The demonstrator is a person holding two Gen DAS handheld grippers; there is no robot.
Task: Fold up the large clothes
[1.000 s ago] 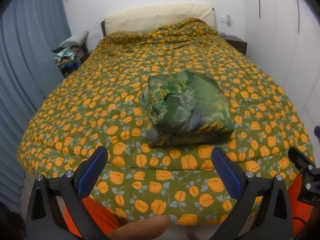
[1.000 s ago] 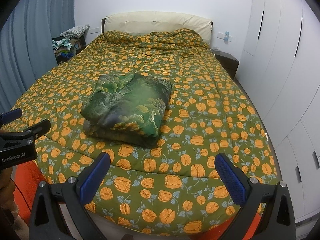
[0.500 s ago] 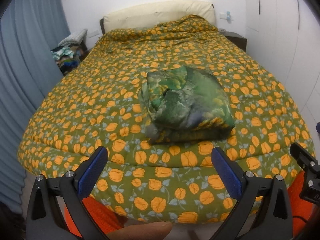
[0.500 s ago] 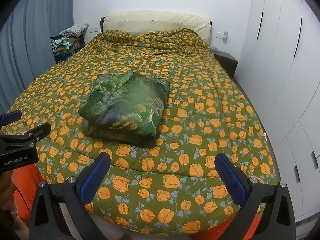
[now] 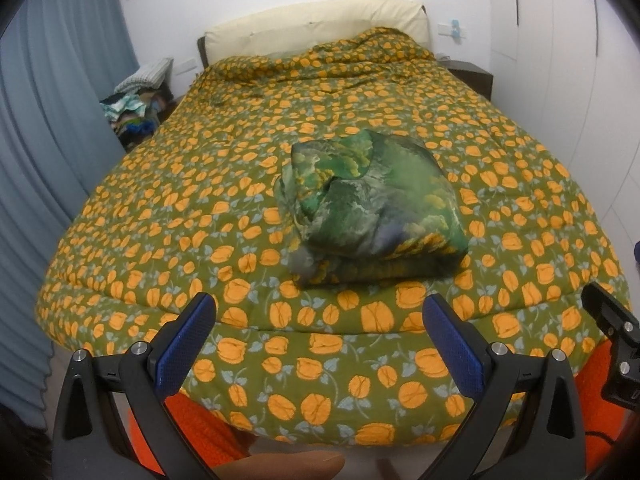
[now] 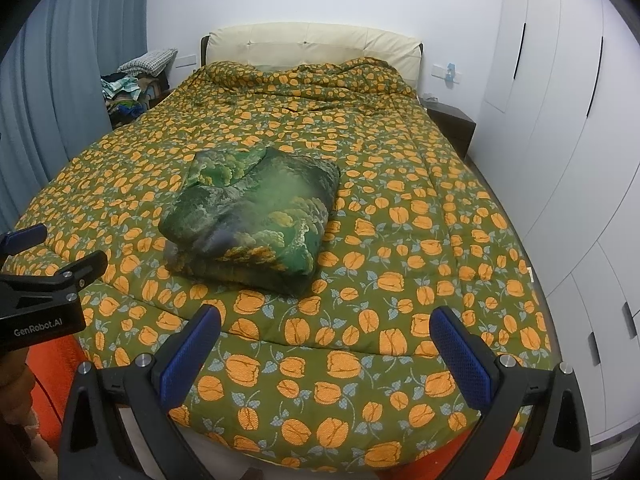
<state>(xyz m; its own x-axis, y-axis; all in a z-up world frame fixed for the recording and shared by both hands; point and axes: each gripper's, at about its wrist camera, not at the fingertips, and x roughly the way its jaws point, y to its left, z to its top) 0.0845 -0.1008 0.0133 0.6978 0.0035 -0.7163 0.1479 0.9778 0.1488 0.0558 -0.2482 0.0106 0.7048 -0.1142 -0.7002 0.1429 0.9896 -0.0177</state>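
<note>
Folded green garment (image 5: 372,208) on quilt (image 5: 200,208)

The quilt (image 6: 400,208) is patterned in olive green with orange tulips and grey-blue leaves. The folded garment (image 6: 260,216) is printed in mottled greens, yellow and grey (near the foot edge of the bed). A cream headboard (image 6: 312,42), grey-blue curtains (image 6: 60,80), white wardrobe doors (image 6: 560,140) and blue finger pads (image 6: 190,354) are seen.

A bed (image 6: 400,240) under an orange-flowered quilt (image 5: 200,208) is being flanked by blue curtains (image 6: 60,92) at nine o'clock and white wardrobe doors (image 6: 560,120) at three o'clock.
</note>
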